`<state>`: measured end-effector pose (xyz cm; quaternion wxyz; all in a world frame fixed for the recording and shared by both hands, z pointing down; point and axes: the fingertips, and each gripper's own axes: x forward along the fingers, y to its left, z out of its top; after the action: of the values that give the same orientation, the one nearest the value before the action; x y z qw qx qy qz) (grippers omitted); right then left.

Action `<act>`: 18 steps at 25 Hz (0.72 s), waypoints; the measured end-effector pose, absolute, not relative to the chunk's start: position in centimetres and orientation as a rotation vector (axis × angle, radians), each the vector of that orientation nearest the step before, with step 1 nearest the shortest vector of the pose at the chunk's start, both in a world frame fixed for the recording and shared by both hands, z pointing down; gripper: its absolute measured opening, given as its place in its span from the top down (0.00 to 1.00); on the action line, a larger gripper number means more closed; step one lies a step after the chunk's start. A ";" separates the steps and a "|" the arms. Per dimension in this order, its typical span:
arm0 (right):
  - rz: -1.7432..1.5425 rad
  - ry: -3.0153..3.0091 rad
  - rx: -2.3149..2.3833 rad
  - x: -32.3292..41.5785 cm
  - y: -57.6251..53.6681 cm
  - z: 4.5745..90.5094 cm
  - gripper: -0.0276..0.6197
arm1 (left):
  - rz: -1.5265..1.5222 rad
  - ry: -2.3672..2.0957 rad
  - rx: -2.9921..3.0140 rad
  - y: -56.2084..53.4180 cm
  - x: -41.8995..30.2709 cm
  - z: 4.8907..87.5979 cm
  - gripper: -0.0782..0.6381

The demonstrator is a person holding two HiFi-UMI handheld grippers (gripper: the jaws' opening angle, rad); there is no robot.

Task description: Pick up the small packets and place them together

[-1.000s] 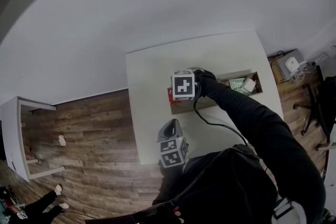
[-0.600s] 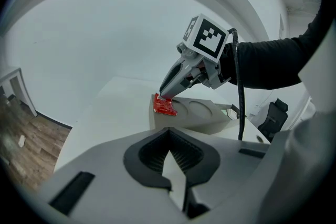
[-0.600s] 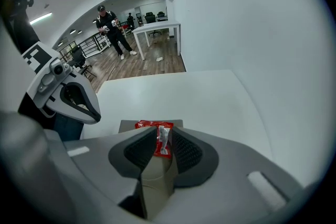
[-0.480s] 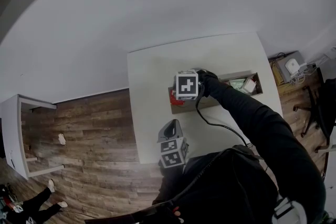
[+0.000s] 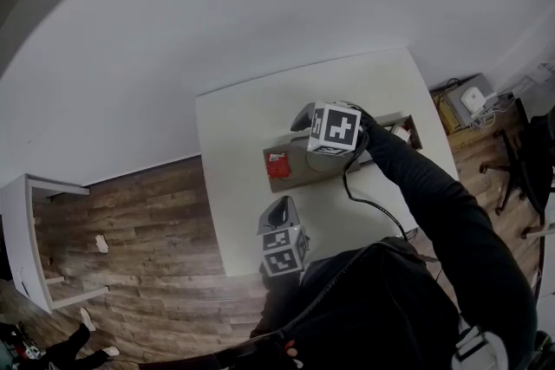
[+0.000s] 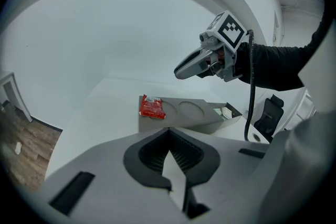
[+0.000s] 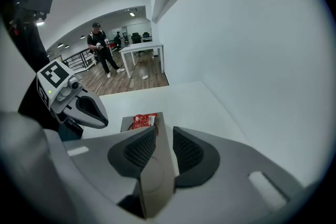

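- Long cardboard tray (image 5: 303,165) across the middle of the table, with round hollows in its flat top and an open bin (image 5: 414,131) at its right end.
- Red packet (image 5: 277,163) flat on the left end of that top, well apart from the bin.
- In the bin, a few small packets (image 6: 226,110), pale, too small to tell apart.
- Right gripper (image 7: 165,136) in the air above the tray's middle, pointing steeply down. Jaws just opened to a moderate gap with nothing gripped; only the tray's top seen through the gap.
- Left gripper (image 6: 168,131) low over the near edge of the table, short of the tray, aimed at the red packet. Jaws closed tip to tip, nothing between them.
- Black sleeve (image 5: 434,195) and right gripper across the tray's right half in the head view, hiding part of the bin; black cable (image 5: 368,202) trailing from that gripper over the table.
- White table (image 5: 234,143) against a plain white wall (image 5: 260,4), bare apart from the tray.
- Wood-plank floor (image 5: 130,212) to the left, with a white shelf unit (image 5: 22,212); office chair (image 5: 520,173) to the right.
- Farther back in the right gripper view, an open office with another white table (image 7: 142,51) and a person (image 7: 100,45) standing.
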<state>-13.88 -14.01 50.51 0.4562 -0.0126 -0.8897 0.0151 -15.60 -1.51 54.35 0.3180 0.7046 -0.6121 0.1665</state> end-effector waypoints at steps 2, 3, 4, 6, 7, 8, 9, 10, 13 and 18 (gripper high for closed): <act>0.052 -2.217 0.038 -11.0 -15.0 49.3 0.80 | 0.459 -1.581 1.863 -1.7 -14.7 54.7 0.89; 0.063 -2.226 0.077 -9.5 -15.6 48.8 0.80 | 0.469 -1.567 1.867 -1.8 -14.2 54.8 0.89; 0.074 -2.232 0.119 -7.8 -16.1 48.3 0.80 | 0.472 -1.558 1.879 -2.1 -13.8 54.7 0.89; 0.096 -2.230 0.198 -4.3 -17.0 47.8 0.80 | 0.473 -1.546 1.918 -3.1 -12.7 54.2 0.89; 0.108 -2.223 0.233 -2.5 -17.3 47.7 0.80 | 0.480 -1.532 1.932 -3.4 -12.1 54.1 0.89; 0.123 -2.213 0.264 -0.6 -17.5 47.8 0.80 | 0.492 -1.515 1.945 -3.6 -11.4 54.1 0.89; 0.141 -2.202 0.290 1.1 -17.6 48.0 0.80 | 0.504 -1.500 1.958 -3.9 -10.8 54.0 0.89; 0.161 -2.189 0.314 2.8 -17.6 48.4 0.80 | 0.515 -1.487 1.971 -4.1 -10.2 53.9 0.89; 0.210 -2.125 0.398 7.7 -17.3 50.1 0.79 | 0.531 -1.468 2.012 -5.0 -8.9 53.6 0.89; 0.292 -2.042 0.556 12.8 -15.9 53.3 0.77 | 0.571 -1.441 2.026 -5.5 -8.2 54.1 0.89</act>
<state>12.84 -15.92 53.27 0.4817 0.2281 -0.8376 0.1196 -8.20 -5.55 54.10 0.2910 0.7598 -0.5406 0.2140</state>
